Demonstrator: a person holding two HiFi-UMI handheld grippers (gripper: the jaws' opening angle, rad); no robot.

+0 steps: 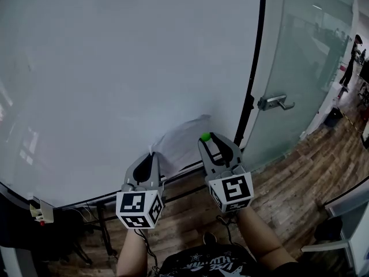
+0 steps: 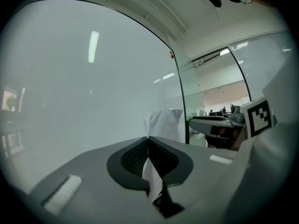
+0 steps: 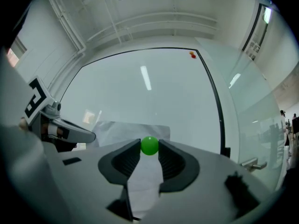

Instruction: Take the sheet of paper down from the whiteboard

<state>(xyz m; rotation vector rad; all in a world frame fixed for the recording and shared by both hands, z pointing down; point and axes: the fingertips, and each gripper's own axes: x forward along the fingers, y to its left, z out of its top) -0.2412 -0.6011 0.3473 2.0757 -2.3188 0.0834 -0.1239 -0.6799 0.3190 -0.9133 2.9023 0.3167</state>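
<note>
The white sheet of paper (image 1: 185,141) hangs loosely in front of the lower right part of the whiteboard (image 1: 115,68). My left gripper (image 1: 151,154) is shut on the sheet's left edge; in the left gripper view the paper (image 2: 164,124) runs up out of the closed jaws of that gripper (image 2: 148,138). My right gripper (image 1: 206,137) is at the sheet's right side, shut on a small green ball magnet (image 1: 204,137). In the right gripper view the magnet (image 3: 149,145) sits pinched between the tips, with the paper (image 3: 133,129) behind and below it.
A black frame edge (image 1: 253,68) ends the whiteboard on the right. Beyond it is a glass door with a metal handle (image 1: 275,102). Wooden floor (image 1: 300,183) lies below, and the board's stand (image 1: 104,229) is at the lower left. A person (image 1: 351,59) stands far off.
</note>
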